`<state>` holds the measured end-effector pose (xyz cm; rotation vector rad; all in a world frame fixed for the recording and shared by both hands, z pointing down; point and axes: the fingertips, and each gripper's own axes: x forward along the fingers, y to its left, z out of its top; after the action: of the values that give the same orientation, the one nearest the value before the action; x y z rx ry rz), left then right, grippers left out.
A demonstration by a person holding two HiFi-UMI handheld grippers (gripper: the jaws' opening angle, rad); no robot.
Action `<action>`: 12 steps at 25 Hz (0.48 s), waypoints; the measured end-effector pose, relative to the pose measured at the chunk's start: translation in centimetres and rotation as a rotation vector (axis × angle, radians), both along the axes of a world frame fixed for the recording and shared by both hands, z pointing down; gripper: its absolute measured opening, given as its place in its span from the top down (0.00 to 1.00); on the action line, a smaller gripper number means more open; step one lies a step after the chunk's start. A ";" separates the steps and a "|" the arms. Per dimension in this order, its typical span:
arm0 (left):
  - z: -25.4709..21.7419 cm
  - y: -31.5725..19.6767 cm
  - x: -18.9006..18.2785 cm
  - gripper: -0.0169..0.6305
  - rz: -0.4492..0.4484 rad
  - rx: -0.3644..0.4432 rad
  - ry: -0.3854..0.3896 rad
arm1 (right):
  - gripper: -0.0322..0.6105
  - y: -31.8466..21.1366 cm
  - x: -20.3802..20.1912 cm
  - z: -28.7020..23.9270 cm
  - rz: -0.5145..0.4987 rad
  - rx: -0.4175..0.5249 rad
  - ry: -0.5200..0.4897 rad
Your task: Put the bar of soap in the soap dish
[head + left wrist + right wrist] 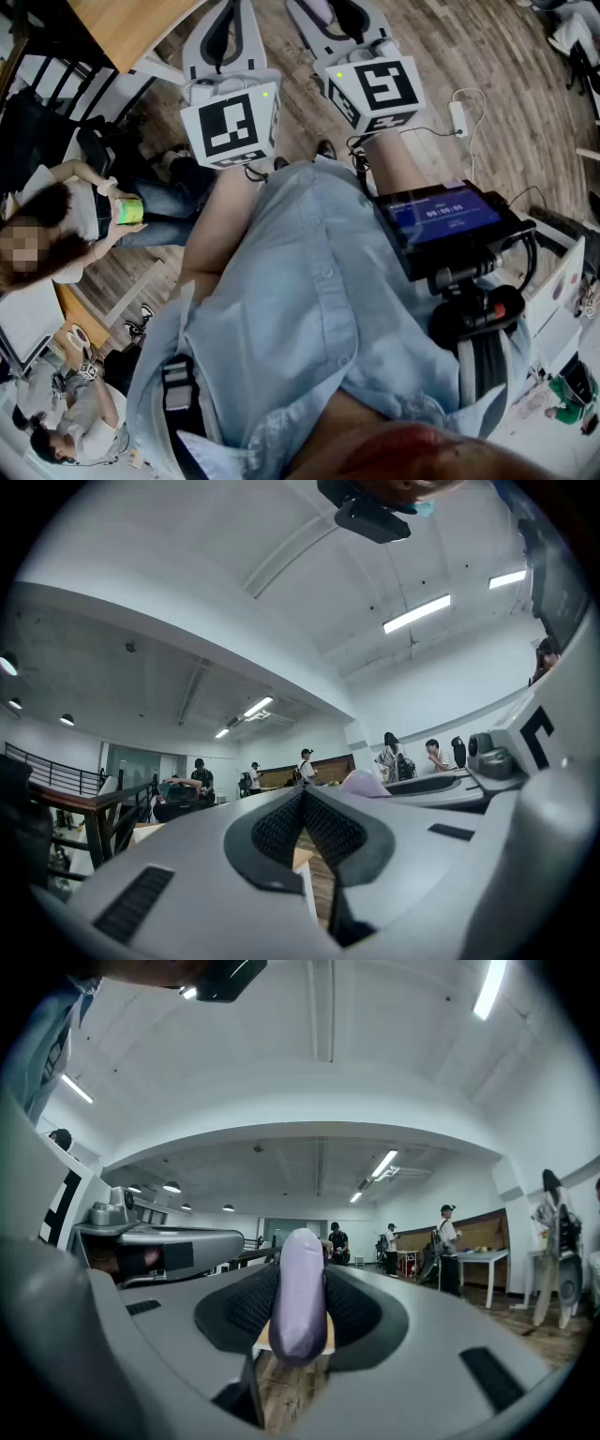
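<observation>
Right gripper view: we see the right claw (pixel 298 1274) clamped on the lilac bar of soap (pixel 298 1302), which stands on edge between the pads. We judge it stiff, light and slippery, best held by its broad faces. The left claw (pixel 302 797) is closed together, empty.

No word or brand can be read with certainty anywhere. On the dark rectangular screen (pixel 439 217) of the black device seen in the head view, a row of pale digits set in pairs is shown on a blue ground, but it is too small to be read surely. A black-and-white square marker pattern, without letters, is carried on the left-hand white cube (pixel 231 123), and another on the right-hand white cube (pixel 377 90). Nothing legible is shown in the two gripper views.
</observation>
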<state>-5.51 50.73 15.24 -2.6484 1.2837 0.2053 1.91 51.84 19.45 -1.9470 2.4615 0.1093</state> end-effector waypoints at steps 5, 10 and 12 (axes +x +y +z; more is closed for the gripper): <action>0.4 0.1 0.1 0.96 -0.001 -0.009 -0.008 | 0.70 0.1 0.1 0.1 -0.003 0.001 0.003; 0.2 0.2 0.0 0.96 -0.004 0.000 -0.003 | 0.70 0.2 -0.2 0.0 -0.011 0.006 0.001; 0.1 0.3 0.0 0.96 -0.007 0.008 -0.004 | 0.70 0.2 -0.3 0.1 -0.015 0.008 0.001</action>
<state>-5.53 51.04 15.36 -2.6365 1.2882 0.2039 1.66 52.07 19.51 -1.9258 2.4716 0.1194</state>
